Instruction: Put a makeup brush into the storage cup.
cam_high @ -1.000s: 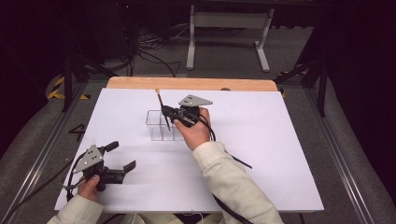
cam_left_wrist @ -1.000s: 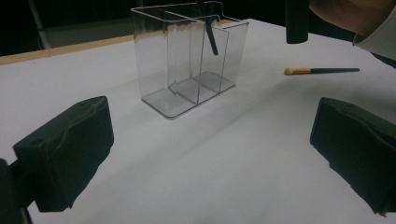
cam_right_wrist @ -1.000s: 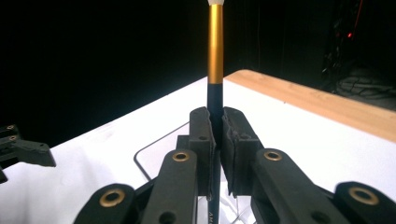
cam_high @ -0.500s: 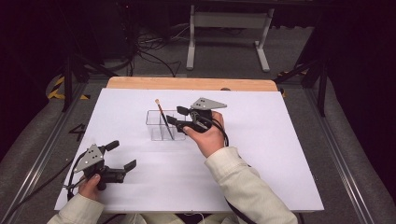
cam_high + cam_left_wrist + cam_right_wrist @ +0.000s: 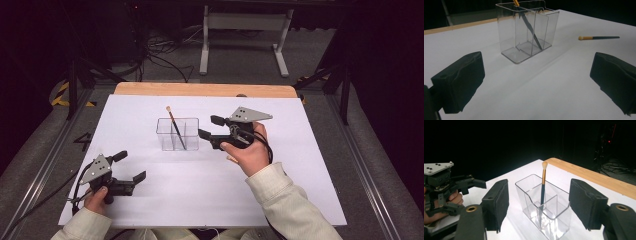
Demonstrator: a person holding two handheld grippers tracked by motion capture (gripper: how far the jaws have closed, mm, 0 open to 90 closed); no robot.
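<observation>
High view: the right gripper [image 5: 210,127] is held above the white table sheet [image 5: 310,165] just to the right of the clear plastic two-compartment organiser box [image 5: 178,134], its black jaws pointing left toward the box. The jaws have just been opening and now stand well apart with nothing between their pads. In the right gripper view the two black pads [image 5: 497,202] frame the box without touching it.

The slim make-up brush with a dark handle, gold ferrule and pale tip [image 5: 175,128] stands in the box, leaning so that its tip rises above the rim toward the far side; in the right gripper view the brush [image 5: 543,185] sits near the inner divider, tip upward.

The left gripper [image 5: 134,167] is low over the near left part of the sheet, well apart from the box, its jaws spread wide and empty; the left gripper view shows both pads [image 5: 461,77] far apart over bare sheet, with the box [image 5: 529,32] ahead. A second brush of the same kind [image 5: 599,37] lies flat on the sheet to the right of the box in that view.

A light wooden board edge [image 5: 205,89] runs along the far side of the sheet.
</observation>
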